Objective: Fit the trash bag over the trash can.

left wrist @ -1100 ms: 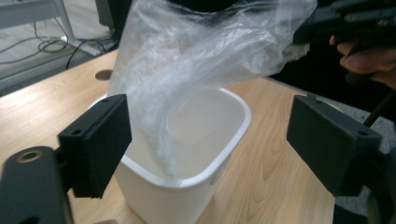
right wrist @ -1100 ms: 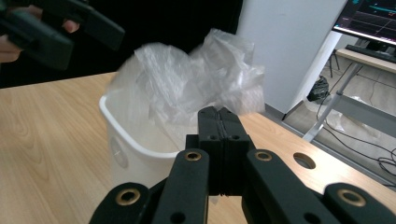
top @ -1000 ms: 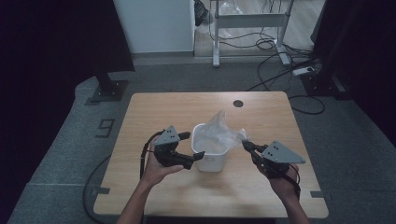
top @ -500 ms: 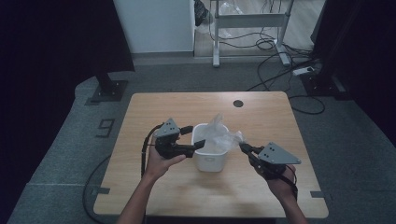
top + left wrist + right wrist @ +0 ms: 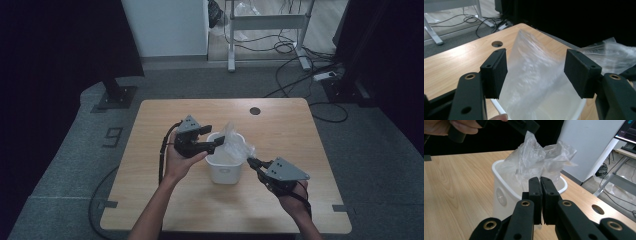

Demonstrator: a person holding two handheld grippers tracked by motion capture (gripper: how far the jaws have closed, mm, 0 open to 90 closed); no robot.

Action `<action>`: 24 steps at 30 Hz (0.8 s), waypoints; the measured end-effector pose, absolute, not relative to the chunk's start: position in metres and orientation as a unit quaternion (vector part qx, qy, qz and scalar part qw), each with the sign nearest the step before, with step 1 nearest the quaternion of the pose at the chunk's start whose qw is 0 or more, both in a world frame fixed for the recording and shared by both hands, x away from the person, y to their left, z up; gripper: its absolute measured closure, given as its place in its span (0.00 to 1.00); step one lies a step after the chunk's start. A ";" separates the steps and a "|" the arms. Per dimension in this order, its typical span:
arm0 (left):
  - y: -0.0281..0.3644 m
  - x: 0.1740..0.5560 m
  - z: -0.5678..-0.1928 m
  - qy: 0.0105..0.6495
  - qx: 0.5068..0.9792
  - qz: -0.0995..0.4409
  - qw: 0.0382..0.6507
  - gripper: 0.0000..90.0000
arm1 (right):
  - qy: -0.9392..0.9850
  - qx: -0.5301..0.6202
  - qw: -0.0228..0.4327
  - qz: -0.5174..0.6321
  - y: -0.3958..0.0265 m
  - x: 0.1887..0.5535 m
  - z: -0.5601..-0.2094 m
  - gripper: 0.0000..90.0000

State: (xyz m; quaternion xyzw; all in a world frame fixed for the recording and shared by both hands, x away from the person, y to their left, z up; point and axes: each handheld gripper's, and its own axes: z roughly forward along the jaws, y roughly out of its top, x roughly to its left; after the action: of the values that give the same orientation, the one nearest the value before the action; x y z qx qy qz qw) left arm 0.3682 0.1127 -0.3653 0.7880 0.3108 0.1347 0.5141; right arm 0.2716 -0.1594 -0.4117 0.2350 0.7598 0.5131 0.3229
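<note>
While the left gripper (image 5: 213, 139) has risen, its jaws stand apart over the plastic bag (image 5: 234, 145).
Right gripper (image 5: 252, 162), jaws together on nothing, has drawn back beside the white bin (image 5: 225, 171), mid-table.

Table (image 5: 150, 200): light wood top with a fine pale grain and a dark round hole (image 5: 255, 110) near the far edge. Bin (image 5: 225, 172): white, with a faint round emblem seen on its side wall in the right gripper view. Bag (image 5: 232, 142): clear, colourless film, creased with whitish glints. Left gripper (image 5: 214, 136): matte black jaws, topped by a grey three-cornered plate, with a black cable. Right gripper (image 5: 252, 162): matte black, grey plate likewise, brass-coloured rings seen at the jaw pivots. Floor (image 5: 75, 165): grey carpet, marked with a dark figure 9 (image 5: 114, 136). Wall panel (image 5: 165, 25): white. Frame (image 5: 265, 22): pale grey, with black cables beside it
</note>
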 end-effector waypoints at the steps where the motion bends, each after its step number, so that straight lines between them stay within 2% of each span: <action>1: 0.111 0.370 -0.365 0.312 0.788 0.136 0.513 0.39 | 0.760 0.234 0.324 0.512 -0.160 0.271 -0.411 0.96; 11: 0.090 0.386 -0.364 0.315 0.799 0.138 0.494 0.38 | 0.766 0.228 0.329 0.503 -0.160 0.271 -0.411 0.95; 14: 0.084 0.386 -0.362 0.314 0.803 0.158 0.481 0.39 | 0.766 0.225 0.332 0.501 -0.160 0.270 -0.410 0.94; 20: 0.084 0.387 -0.370 0.322 0.806 0.160 0.470 0.49 | 0.768 0.220 0.339 0.497 -0.160 0.266 -0.408 0.94; 24: 0.083 0.386 -0.375 0.313 0.813 0.159 0.464 0.65 | 0.768 0.215 0.342 0.497 -0.157 0.265 -0.406 0.94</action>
State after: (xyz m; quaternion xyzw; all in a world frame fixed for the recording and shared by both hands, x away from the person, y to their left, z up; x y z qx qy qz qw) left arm 0.3860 0.0830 -0.3748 0.8131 0.3131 0.1594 0.4641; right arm 0.2655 -0.1567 -0.4059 0.2146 0.7683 0.4967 0.3419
